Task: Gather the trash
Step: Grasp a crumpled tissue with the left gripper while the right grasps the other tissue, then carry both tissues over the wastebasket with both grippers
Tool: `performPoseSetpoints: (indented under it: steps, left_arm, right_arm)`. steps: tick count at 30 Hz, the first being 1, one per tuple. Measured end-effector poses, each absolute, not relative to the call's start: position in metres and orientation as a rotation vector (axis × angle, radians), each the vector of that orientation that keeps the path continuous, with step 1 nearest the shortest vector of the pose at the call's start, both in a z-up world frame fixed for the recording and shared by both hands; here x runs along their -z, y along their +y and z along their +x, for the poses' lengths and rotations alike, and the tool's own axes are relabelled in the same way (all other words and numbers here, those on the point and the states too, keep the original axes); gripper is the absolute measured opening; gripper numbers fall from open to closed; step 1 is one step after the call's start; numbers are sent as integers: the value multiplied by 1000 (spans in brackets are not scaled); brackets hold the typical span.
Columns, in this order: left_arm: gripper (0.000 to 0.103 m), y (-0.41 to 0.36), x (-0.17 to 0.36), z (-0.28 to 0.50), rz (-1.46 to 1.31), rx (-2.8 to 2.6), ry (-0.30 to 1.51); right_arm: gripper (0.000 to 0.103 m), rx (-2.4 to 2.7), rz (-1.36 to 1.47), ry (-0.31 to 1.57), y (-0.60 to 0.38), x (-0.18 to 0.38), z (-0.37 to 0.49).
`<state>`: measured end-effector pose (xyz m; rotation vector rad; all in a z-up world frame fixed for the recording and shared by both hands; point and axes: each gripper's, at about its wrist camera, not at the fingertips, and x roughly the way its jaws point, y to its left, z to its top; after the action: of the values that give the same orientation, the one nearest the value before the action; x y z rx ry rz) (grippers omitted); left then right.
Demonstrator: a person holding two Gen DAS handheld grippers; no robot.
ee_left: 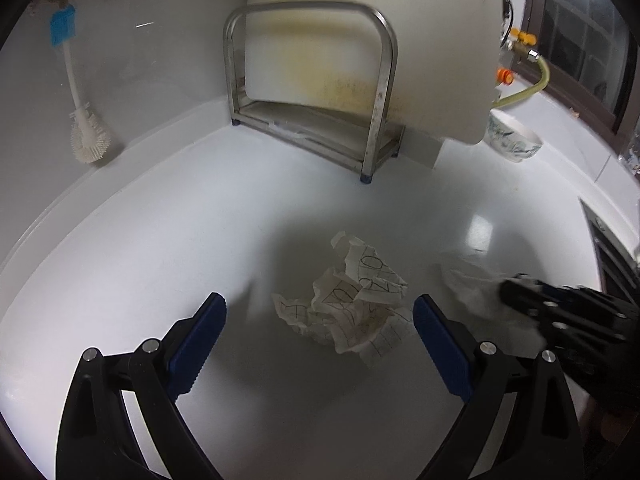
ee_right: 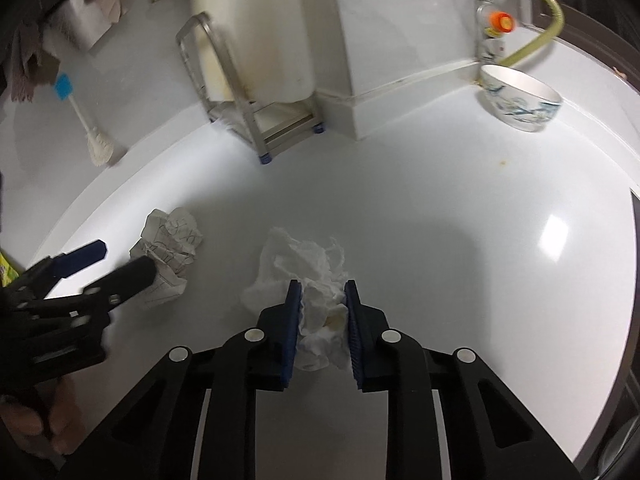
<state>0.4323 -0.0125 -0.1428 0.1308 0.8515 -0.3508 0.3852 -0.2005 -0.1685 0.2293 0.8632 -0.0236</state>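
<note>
A crumpled sheet of paper with pen marks (ee_left: 352,304) lies on the white counter (ee_left: 160,240), between the wide-open blue-padded fingers of my left gripper (ee_left: 320,312). In the right wrist view the same paper (ee_right: 168,248) lies at the left, with the left gripper (ee_right: 120,264) open around it. My right gripper (ee_right: 320,296) is shut on a crumpled white tissue (ee_right: 304,264), which rests on the counter (ee_right: 480,240). The tissue (ee_left: 468,284) shows blurred in the left wrist view, beside the right gripper's fingers (ee_left: 528,292).
A steel rack (ee_left: 312,92) holding a white cutting board stands at the back against the wall. A white brush with a blue handle (ee_left: 80,120) leans at the left. A patterned bowl (ee_right: 520,96) sits at the back right near a yellow hose (ee_right: 536,32). A stove edge (ee_left: 612,248) lies right.
</note>
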Motion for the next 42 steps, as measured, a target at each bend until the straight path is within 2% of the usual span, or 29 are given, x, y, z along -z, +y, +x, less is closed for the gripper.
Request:
performPoseSetpoints:
  steps: [6, 8, 9, 11, 12, 15, 27, 42]
  left_arm:
    - [91, -25, 157, 443, 139, 329, 883]
    - [79, -28, 162, 444, 154, 324, 891]
    - [69, -30, 164, 445, 159, 327, 902]
    - [60, -29, 165, 445, 140, 341, 907]
    - [49, -28, 164, 444, 138, 345, 905]
    - [35, -28, 162, 442, 151, 343, 905]
    - [32, -6, 120, 395, 141, 309, 827]
    - [32, -3, 83, 246, 140, 330, 826]
  right_arm:
    - [21, 39, 248, 860, -207, 164, 373]
    - [21, 38, 250, 858, -205, 163, 371]
    - [21, 37, 248, 858, -204, 163, 370]
    - [21, 34, 246, 860, -201, 164, 369]
    - [21, 31, 246, 862, -200, 164, 368]
    - [21, 30, 250, 864, -197, 164, 364]
    - [21, 40, 279, 855, -183, 143, 313]
    - [21, -23, 289, 832, -171, 112, 182]
